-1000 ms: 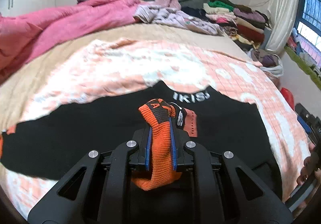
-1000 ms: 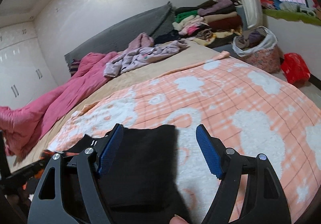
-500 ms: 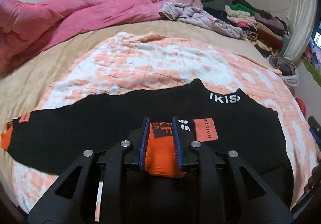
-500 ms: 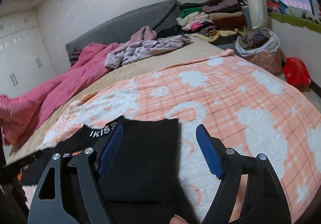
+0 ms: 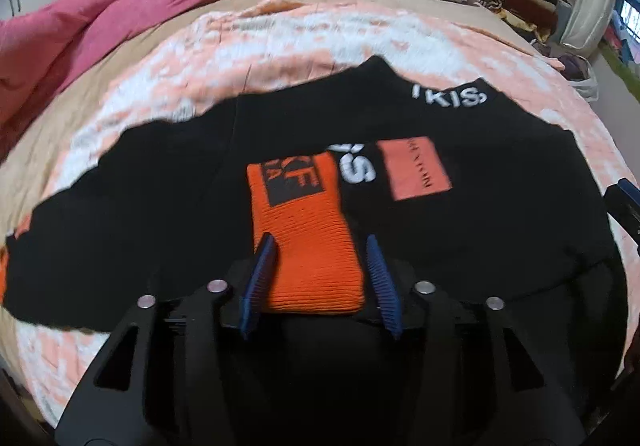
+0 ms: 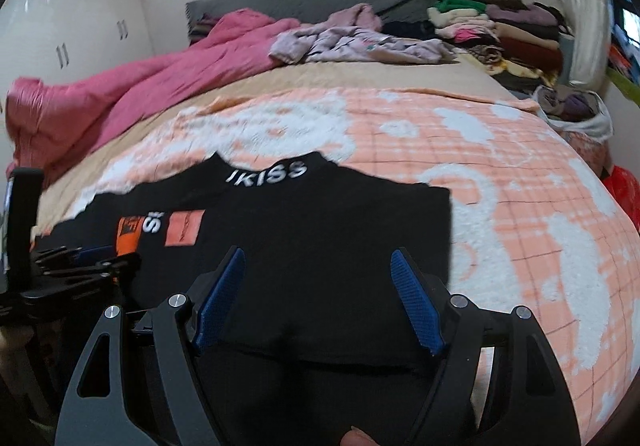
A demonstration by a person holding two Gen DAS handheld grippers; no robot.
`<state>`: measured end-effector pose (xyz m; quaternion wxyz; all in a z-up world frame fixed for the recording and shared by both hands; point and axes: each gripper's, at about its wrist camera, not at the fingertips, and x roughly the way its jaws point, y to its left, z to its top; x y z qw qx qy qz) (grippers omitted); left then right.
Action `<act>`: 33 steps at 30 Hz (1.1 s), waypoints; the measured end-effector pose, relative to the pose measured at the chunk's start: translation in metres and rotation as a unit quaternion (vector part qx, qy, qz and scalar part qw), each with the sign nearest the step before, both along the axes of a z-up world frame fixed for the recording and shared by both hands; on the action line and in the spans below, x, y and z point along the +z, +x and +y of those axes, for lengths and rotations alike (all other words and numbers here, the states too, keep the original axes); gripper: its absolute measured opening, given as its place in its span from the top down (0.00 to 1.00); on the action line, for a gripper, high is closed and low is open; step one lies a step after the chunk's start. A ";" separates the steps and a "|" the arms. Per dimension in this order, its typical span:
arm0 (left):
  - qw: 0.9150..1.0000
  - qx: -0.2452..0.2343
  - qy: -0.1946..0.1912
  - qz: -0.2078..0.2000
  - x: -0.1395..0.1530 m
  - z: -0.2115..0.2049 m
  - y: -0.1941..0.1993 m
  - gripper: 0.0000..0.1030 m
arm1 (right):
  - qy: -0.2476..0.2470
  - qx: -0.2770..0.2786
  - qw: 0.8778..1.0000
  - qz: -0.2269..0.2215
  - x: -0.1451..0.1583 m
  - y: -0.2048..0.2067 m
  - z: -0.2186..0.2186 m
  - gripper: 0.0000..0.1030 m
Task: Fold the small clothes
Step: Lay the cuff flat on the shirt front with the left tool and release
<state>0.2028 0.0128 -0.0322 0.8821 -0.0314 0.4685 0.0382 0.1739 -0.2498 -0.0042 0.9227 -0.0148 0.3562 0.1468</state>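
- Left gripper (image 5: 316, 278) had its jaws opening, the orange cuff (image 5: 306, 238) lying loose between them on the black sweater's (image 5: 500, 230) chest.
- One sleeve looked folded in; the sweater lay flat on the peach blanket (image 6: 540, 206).
- Right gripper (image 6: 318, 302) hovered wide open over the sweater's right edge, gripping nothing; further folds remained.

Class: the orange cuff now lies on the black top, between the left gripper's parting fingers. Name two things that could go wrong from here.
1. The left gripper, jaws opening, straddles the orange cuff; pulling away could drag it and undo the fold.
2. The right gripper, open, hovers over the black top; a careless pinch may bunch it.
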 end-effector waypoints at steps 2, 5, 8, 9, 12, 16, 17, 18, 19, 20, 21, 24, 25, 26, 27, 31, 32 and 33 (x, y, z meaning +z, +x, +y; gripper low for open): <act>1.000 0.000 -0.010 -0.001 -0.002 0.005 -0.001 0.55 | -0.013 0.004 1.000 -0.001 -0.003 0.000 0.004 0.28; 1.000 -0.001 -0.012 -0.002 -0.001 0.006 -0.003 0.53 | -0.024 0.000 1.000 0.002 -0.006 0.000 0.004 0.28; 1.000 -0.003 -0.011 -0.005 -0.002 0.007 -0.004 0.52 | -0.036 -0.012 0.999 0.021 -0.014 0.007 -0.003 0.26; 1.000 -0.004 -0.012 -0.005 -0.002 0.007 -0.005 0.52 | -0.043 -0.019 0.998 0.034 -0.019 0.010 -0.006 0.26; 1.000 -0.006 -0.012 -0.006 -0.002 0.009 -0.006 0.52 | -0.056 -0.038 0.993 0.095 -0.046 0.024 -0.021 0.27; 1.000 -0.006 -0.014 -0.007 -0.001 0.009 -0.006 0.52 | -0.047 -0.031 0.994 0.091 -0.047 0.022 -0.023 0.26; 1.000 -0.006 -0.015 -0.007 -0.001 0.009 -0.006 0.52 | -0.049 -0.032 0.994 0.090 -0.047 0.021 -0.022 0.26; 1.000 -0.006 -0.016 -0.006 -0.001 0.009 -0.006 0.52 | -0.052 -0.033 0.994 0.089 -0.048 0.021 -0.021 0.26; 1.000 -0.007 -0.015 -0.007 -0.001 0.009 -0.006 0.52 | -0.055 -0.033 0.994 0.087 -0.048 0.020 -0.021 0.26; 1.000 -0.006 -0.015 -0.007 -0.001 0.009 -0.006 0.52 | -0.056 -0.034 0.994 0.085 -0.048 0.019 -0.020 0.26; 1.000 -0.006 -0.016 -0.007 -0.001 0.009 -0.006 0.52 | -0.055 -0.036 0.994 0.085 -0.047 0.018 -0.020 0.26; 1.000 -0.007 -0.017 -0.009 0.001 0.008 -0.008 0.52 | -0.043 -0.040 0.995 0.076 -0.039 0.013 -0.020 0.26; 1.000 -0.007 -0.019 -0.012 0.002 0.008 -0.009 0.52 | -0.038 -0.039 0.996 0.071 -0.036 0.011 -0.019 0.26; 1.000 -0.008 -0.022 -0.015 0.004 0.008 -0.011 0.52 | -0.036 -0.038 0.996 0.068 -0.034 0.009 -0.019 0.25; 0.999 -0.009 -0.023 -0.020 0.007 0.008 -0.013 0.52 | -0.031 -0.036 0.997 0.060 -0.029 0.005 -0.019 0.24; 0.999 -0.012 -0.021 -0.032 0.018 0.007 -0.021 0.52 | -0.025 -0.029 0.999 0.035 -0.015 -0.004 -0.016 0.19; 0.999 -0.011 -0.021 -0.036 0.022 0.008 -0.023 0.51 | -0.023 -0.028 0.999 0.031 -0.012 -0.006 -0.015 0.17; 0.999 -0.010 -0.022 -0.039 0.024 0.009 -0.024 0.51 | -0.021 -0.025 0.999 0.026 -0.009 -0.008 -0.014 0.16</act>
